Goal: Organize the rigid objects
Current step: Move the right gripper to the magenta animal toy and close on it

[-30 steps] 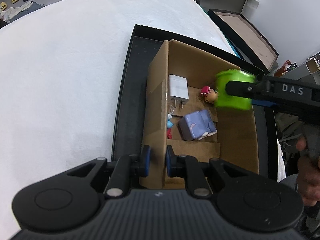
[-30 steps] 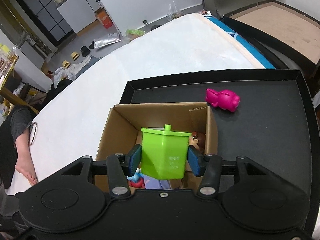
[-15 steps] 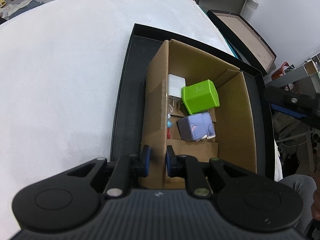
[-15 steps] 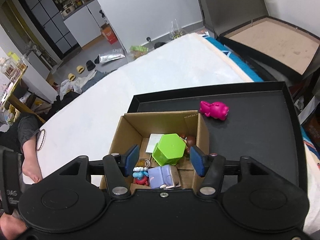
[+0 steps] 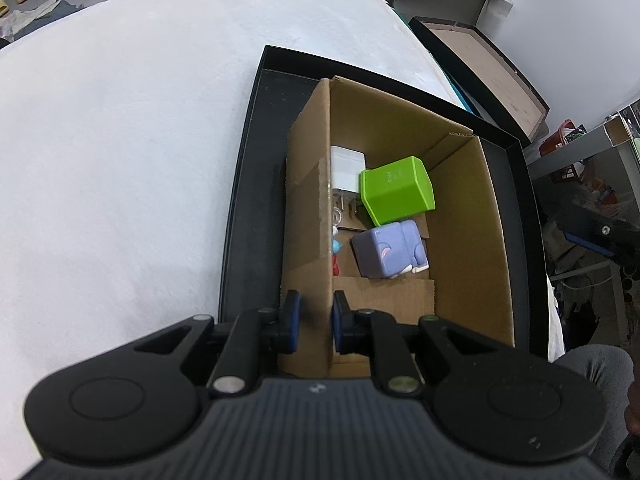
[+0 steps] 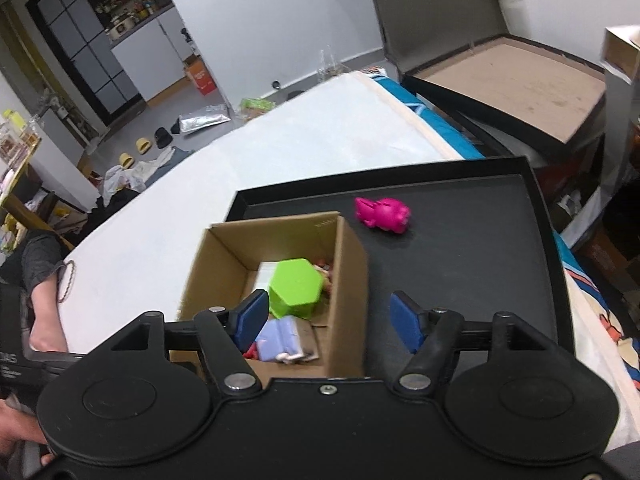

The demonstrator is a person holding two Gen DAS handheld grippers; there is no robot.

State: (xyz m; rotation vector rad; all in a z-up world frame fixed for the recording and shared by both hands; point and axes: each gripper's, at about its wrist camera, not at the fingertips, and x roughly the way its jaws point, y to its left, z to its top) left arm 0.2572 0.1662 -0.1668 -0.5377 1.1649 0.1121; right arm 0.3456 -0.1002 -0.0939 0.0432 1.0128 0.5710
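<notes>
A cardboard box [image 5: 468, 216] stands in a black tray [image 5: 248, 184]. Inside lie a green hexagonal cup [image 5: 396, 190] on its side, a white charger [image 5: 346, 170], a purple block toy [image 5: 390, 250] and small figures. My left gripper [image 5: 313, 320] is shut on the box's near left wall. My right gripper [image 6: 328, 318] is open and empty, above the box's near right edge [image 6: 348, 280]; the green cup [image 6: 294, 288] lies below it. A pink toy [image 6: 384, 214] lies on the tray [image 6: 480, 248] to the right of the box.
The tray sits on a white bed surface [image 5: 120, 140]. Another open black box with a brown inside [image 6: 516, 80] stands beyond the bed at the right. A person's leg [image 6: 40, 304] shows at the left.
My right gripper opened and let the green cup drop into the box, then rose and drew back to the right. The left gripper kept its hold on the box wall.
</notes>
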